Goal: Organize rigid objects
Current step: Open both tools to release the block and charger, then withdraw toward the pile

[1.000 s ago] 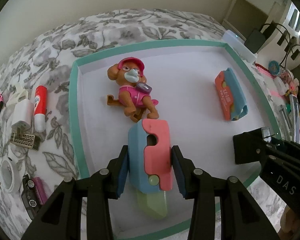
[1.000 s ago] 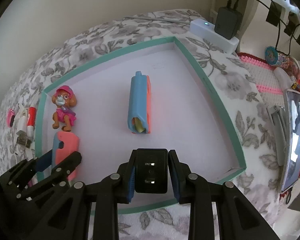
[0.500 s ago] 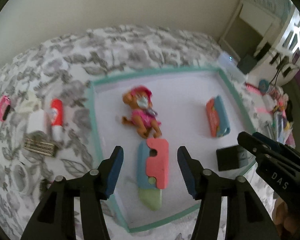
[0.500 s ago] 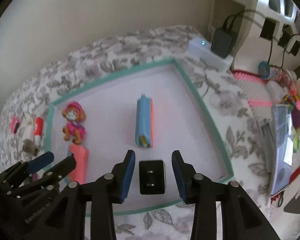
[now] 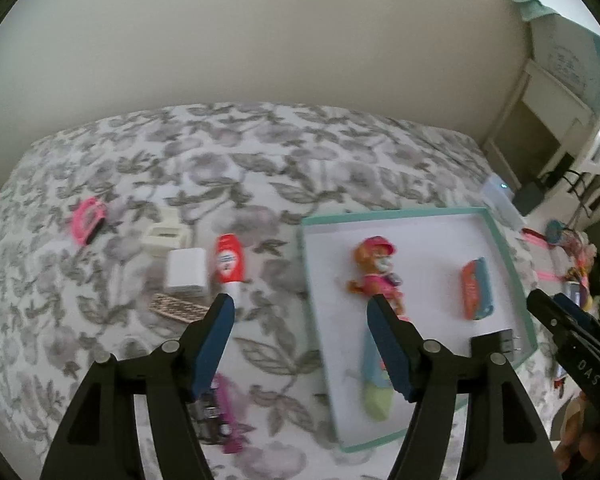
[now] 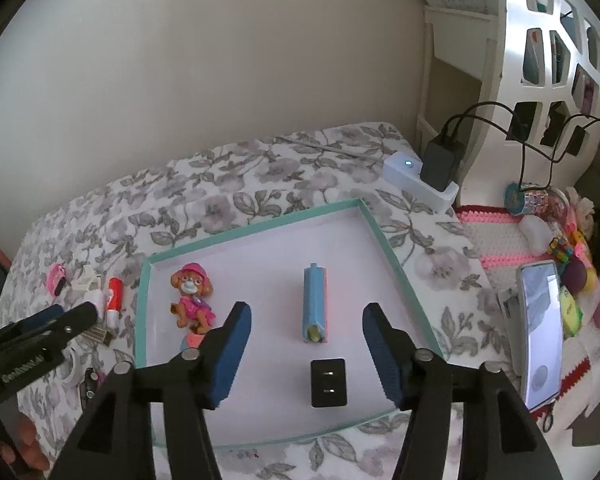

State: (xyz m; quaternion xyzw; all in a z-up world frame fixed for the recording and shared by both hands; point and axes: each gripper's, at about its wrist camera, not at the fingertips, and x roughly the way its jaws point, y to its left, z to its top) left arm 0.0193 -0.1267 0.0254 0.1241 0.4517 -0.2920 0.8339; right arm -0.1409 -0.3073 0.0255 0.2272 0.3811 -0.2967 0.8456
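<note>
Black plug point(image 6: 328, 383) lies flat near the tray's point(image 6: 396, 264) front rim — prongs up; right hand-held gripper point(image 6: 306, 354) opening, empty, left hand-held gripper point(image 5: 300, 340) too.

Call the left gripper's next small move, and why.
Probably swing the left gripper, its jaws opening with nothing held between them, toward the red glue stick lying loose on the floral bedspread. The teal-rimmed tray already holds the pup figure, the black plug adapter and two foam pieces; the glue stick looks nearest of what remains outside.
</note>
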